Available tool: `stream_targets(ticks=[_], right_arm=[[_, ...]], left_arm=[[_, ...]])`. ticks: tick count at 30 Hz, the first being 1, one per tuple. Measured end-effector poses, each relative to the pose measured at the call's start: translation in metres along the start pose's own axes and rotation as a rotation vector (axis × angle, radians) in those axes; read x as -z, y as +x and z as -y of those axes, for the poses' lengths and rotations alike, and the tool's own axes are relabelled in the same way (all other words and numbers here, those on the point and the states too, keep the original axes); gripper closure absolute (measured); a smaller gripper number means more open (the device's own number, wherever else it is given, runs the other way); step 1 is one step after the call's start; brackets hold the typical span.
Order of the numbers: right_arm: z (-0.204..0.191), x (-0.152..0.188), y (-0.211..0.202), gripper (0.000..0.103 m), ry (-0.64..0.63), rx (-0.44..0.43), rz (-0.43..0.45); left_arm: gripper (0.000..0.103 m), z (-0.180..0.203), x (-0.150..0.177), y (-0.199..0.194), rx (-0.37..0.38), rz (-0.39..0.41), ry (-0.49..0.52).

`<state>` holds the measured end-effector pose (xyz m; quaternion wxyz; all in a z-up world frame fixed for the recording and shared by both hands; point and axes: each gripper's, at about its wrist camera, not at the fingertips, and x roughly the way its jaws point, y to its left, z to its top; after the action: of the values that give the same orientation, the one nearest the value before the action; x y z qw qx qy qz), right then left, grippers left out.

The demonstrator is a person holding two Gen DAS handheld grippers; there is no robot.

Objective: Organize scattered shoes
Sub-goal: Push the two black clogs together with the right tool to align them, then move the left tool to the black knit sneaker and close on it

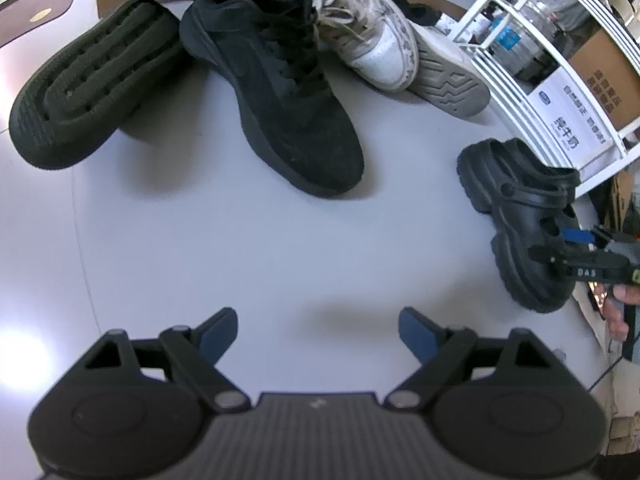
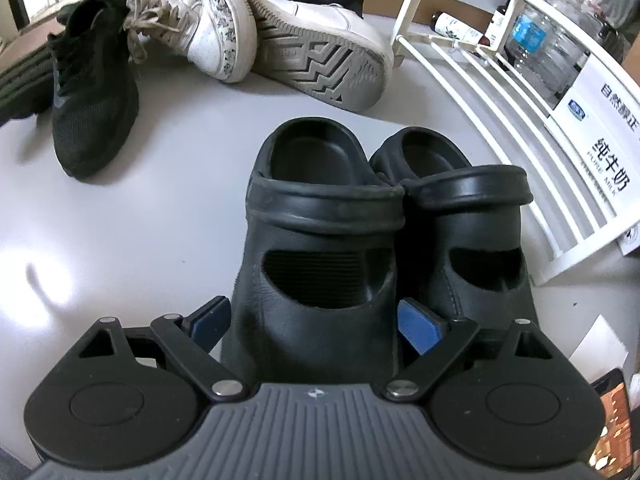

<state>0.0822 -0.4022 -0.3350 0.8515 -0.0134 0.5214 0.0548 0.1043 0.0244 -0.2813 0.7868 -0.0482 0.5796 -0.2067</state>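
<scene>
Two black clogs (image 2: 320, 240), two black sneakers (image 1: 276, 80), two white sneakers (image 2: 200, 16), one white rack (image 2: 500, 92)

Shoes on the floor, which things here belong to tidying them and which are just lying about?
Part of the job:
black clogs
black sneaker
overturned black sneaker
patterned white sneaker
white sneaker on its side

Just lying about:
white rack
water bottle
milk carton

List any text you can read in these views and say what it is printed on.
"纯牛奶" and "PURE MILK": white milk carton behind the white rack.
"自然醇正": same carton, upper edge.
"DAS": body of the right gripper, seen in the left wrist view.
Blue bottle label, small brown bottle label: too blurred to read.
</scene>
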Motion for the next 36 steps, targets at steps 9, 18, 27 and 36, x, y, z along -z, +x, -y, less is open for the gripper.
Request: stream_targets(ticks=[9, 18, 27, 36], right_arm=[[0.002, 0.003, 0.003, 0.010, -0.010, 0.010, -0.002], [0.004, 0.008, -0.021, 0.010, 0.035, 0.005, 0.044], [-0.002, 0.012, -0.032, 0.010, 0.066, -0.027, 0.084], [-0.008, 0.013, -0.033, 0.010, 0.047, -0.041, 0.096]], left_arm=[[0.014, -0.009, -0.006, -0.007, -0.014, 0.035, -0.028], [0.017, -0.011, -0.024, -0.021, -0.043, 0.105, -0.044], [0.018, -0.011, -0.060, -0.024, -0.124, 0.185, 0.013], [0.018, -0.001, -0.106, -0.021, -0.162, 0.269, 0.121]])
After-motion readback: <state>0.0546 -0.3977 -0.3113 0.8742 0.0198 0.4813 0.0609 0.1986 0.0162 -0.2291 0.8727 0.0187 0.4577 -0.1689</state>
